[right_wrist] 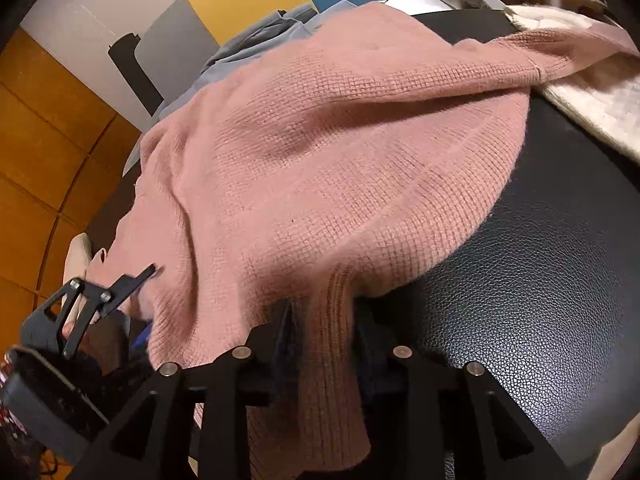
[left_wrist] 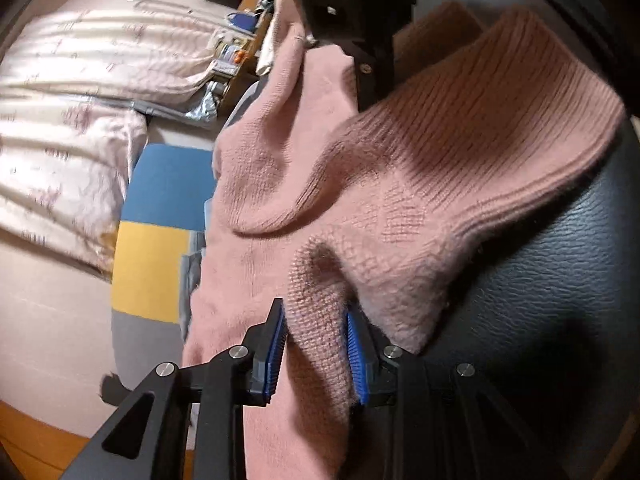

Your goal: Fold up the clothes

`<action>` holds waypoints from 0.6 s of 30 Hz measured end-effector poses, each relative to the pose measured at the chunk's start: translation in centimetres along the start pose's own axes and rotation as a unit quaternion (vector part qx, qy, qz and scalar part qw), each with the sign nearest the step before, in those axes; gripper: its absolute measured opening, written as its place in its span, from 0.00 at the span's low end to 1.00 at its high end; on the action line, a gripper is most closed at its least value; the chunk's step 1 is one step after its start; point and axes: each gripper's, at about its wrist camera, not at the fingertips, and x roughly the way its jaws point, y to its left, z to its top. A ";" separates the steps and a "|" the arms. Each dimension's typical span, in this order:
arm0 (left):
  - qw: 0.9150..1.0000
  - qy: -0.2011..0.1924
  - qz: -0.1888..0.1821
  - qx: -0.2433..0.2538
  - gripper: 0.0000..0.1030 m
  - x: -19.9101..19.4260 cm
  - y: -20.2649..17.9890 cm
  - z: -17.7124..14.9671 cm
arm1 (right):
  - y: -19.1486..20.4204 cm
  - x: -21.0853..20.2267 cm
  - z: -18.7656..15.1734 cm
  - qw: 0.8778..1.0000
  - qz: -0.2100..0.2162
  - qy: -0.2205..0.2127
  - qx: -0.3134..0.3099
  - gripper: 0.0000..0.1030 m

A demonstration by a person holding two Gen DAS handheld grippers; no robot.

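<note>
A pink knit sweater [left_wrist: 360,184] lies bunched over a black leather surface [left_wrist: 560,264]. My left gripper [left_wrist: 316,320] is shut on a fold of its knit, blue pads pressing either side. In the right wrist view the sweater [right_wrist: 320,152] spreads wide across the same black leather surface [right_wrist: 540,280], and my right gripper [right_wrist: 324,320] is shut on its ribbed edge, which hangs down between the fingers. The other gripper [right_wrist: 100,296] shows at the lower left, half under the cloth. The right gripper's dark body [left_wrist: 352,8] rises behind the sweater in the left wrist view.
A pale patterned duvet [left_wrist: 68,120] lies to the left. A blue, yellow and grey panel [left_wrist: 160,232] stands beside the sweater. A grey-blue garment [right_wrist: 256,48] lies under the sweater's far side. A cream fluffy cloth [right_wrist: 592,96] sits at the right. Orange floor [right_wrist: 40,160] lies left.
</note>
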 end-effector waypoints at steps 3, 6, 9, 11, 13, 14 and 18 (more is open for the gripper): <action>0.999 -0.023 0.006 0.027 0.24 0.3 -0.7 -0.1 | 0.2 0.0 0.0 1.000 -0.001 0.001 -0.004 0.37; 0.999 -0.025 -0.010 0.019 0.10 0.6 -0.8 -0.3 | 0.7 0.1 0.0 1.000 -0.004 0.000 -0.008 0.41; 1.000 -0.025 -0.009 0.003 0.02 0.5 -1.0 -0.3 | 1.3 0.4 0.1 1.000 -0.008 -0.001 -0.012 0.43; 0.999 -0.021 -0.011 -0.030 0.02 0.6 -0.7 -0.5 | 1.6 0.5 0.1 1.000 -0.012 -0.003 -0.015 0.43; 0.998 -0.017 -0.014 -0.062 0.02 0.7 -0.4 -0.6 | 1.4 0.5 0.0 1.000 -0.015 -0.009 -0.015 0.33; 0.996 -0.015 -0.017 -0.084 0.03 0.6 -0.1 -0.6 | 1.0 0.5 0.0 1.000 -0.016 -0.012 -0.010 0.27; 0.985 -0.010 -0.033 -0.169 0.04 0.4 1.4 -0.9 | -1.1 0.5 0.2 0.999 0.014 -0.013 0.026 0.12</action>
